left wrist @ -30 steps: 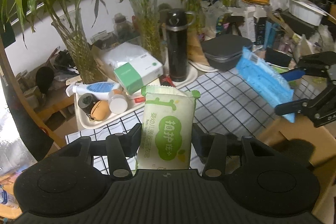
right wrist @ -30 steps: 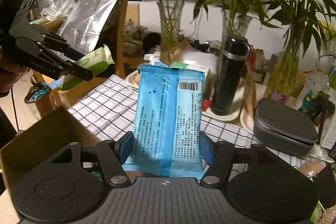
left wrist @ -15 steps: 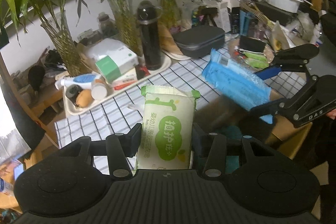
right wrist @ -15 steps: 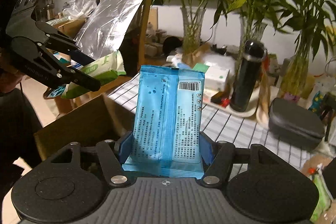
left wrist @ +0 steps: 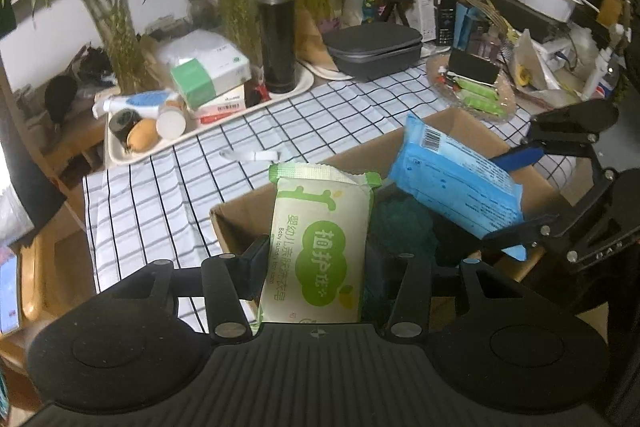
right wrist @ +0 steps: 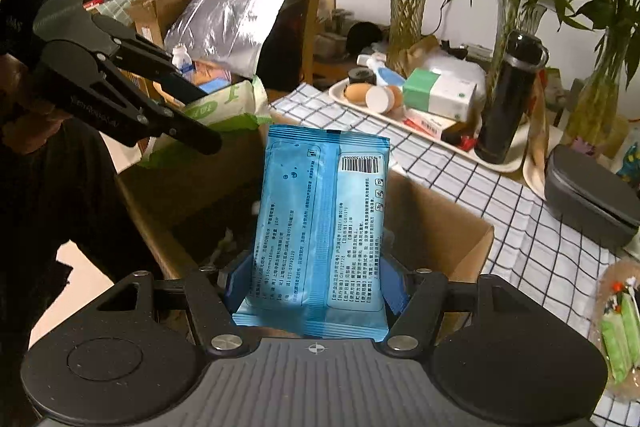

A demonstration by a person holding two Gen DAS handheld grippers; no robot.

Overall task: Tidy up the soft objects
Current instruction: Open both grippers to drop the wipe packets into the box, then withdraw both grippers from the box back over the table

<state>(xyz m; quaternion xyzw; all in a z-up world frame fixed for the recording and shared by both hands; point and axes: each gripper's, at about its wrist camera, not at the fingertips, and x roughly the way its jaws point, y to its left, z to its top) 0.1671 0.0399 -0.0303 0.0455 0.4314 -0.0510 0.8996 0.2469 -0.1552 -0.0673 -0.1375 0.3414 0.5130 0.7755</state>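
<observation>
My left gripper (left wrist: 316,259) is shut on a green and white soap pack (left wrist: 318,247), held upright over the open cardboard box (left wrist: 236,215). My right gripper (right wrist: 316,275) is shut on a blue wipes pack (right wrist: 320,227), also above the box (right wrist: 440,227). In the left wrist view the blue pack (left wrist: 456,183) hangs over the box's right half with the right gripper (left wrist: 516,199) clamped on it. In the right wrist view the green pack (right wrist: 224,107) shows at the left in the left gripper (right wrist: 192,115). Something dark teal lies inside the box (left wrist: 404,223).
The box stands at the near edge of a checked tablecloth (left wrist: 168,179). Behind it are a white tray (left wrist: 120,155) of small items, a black flask (left wrist: 276,31), a grey case (left wrist: 372,47), plant vases (left wrist: 116,27) and clutter at the right.
Both grippers have drawn back from the table with their packs and now hang over the cardboard box, which has come into full view below them. Both grips are unchanged.
</observation>
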